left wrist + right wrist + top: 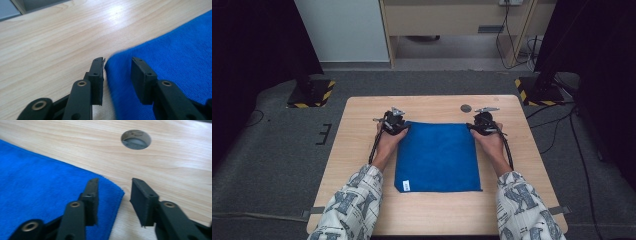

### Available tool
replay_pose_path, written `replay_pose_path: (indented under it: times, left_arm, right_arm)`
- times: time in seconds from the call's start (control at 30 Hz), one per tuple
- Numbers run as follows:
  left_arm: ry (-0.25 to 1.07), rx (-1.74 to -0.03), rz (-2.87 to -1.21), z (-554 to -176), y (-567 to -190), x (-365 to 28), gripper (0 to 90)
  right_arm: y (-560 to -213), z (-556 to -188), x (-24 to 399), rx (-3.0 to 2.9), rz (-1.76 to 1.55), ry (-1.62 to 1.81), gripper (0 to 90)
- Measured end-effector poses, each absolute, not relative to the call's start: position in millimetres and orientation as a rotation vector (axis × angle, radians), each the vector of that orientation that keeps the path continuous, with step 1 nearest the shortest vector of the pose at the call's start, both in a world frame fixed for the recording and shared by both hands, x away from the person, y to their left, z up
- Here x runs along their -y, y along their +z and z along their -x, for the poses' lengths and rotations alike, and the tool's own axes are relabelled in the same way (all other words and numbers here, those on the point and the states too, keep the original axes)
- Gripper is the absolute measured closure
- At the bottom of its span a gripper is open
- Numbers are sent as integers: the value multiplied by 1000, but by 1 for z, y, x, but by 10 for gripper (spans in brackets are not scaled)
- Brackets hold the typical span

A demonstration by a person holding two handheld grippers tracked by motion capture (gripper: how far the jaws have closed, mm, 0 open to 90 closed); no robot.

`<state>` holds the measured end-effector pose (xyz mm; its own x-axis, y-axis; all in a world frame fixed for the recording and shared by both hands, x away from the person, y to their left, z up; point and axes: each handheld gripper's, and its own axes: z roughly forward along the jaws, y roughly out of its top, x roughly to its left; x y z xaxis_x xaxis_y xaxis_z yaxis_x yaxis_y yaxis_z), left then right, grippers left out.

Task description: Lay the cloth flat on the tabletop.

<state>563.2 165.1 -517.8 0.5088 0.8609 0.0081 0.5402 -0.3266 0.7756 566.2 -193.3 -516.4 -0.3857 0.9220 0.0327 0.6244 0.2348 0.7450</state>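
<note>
Both sleeves (357, 202) are pale cloth printed with dark letters. The left gripper (117, 65) and right gripper (113, 187) have black jaws with brass-ringed pivots and small screws. Each has a grey three-cornered plate (398, 110) at twelve o'clock and a black cable (374, 145) toward six.

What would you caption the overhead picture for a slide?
A person's two grippers, left and right, open at the far corners of a blue cloth lying flat on a wooden table.
</note>
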Motion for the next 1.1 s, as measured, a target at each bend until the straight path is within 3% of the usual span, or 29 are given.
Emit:
replay_pose_path:
  times: [0.37, 0.83, 1.1]
  left_arm:
    - [563, -1140, -1986, -562, -512, -167, 529]
    - [488, -1052, -2047, -545, -490, -155, 226]
    - [496, -1015, -2072, -522, -470, -156, 141]
  right_arm:
    - [-511, -564, 193, -2074, -1416, 974, 445]
    - [-500, -551, 165, -2155, -1317, 904, 184]
    - [-485, -529, 143, -2223, -1249, 961, 148]
